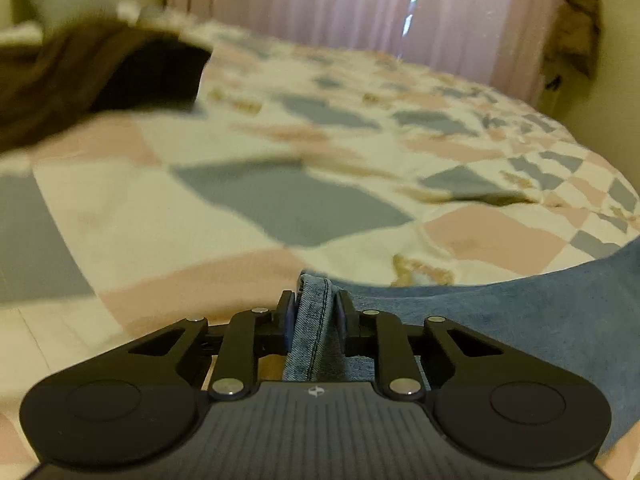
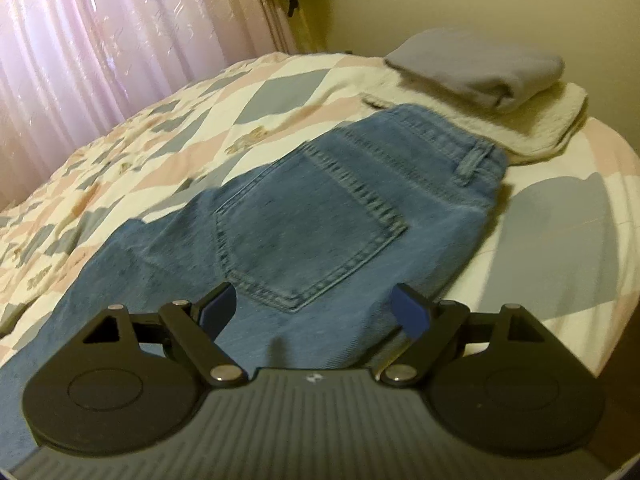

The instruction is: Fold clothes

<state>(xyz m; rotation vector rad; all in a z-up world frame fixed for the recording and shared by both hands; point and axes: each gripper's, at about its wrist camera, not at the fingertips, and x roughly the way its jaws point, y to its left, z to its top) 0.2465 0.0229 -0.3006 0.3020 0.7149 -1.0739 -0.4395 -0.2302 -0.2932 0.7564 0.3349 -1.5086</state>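
Left tool (image 1: 316,322): clenched on a hemmed edge of the jeans (image 1: 540,320), with the denim fold seated between both pads. This grip probably secures the leg end so it can be carried over for a fold. Ahead of it lies the patchwork bedspread (image 1: 280,200), with a dark garment (image 1: 100,76) at the far left.

Right tool (image 2: 316,312): released, jaws spread wide above the seat of the jeans (image 2: 320,216), nothing between the pads. The jeans lie flat on the bed, back pocket (image 2: 308,232) up, waistband toward a cream blanket (image 2: 532,128) bearing a folded grey garment (image 2: 480,72); these already-folded items suggest a stacking area.
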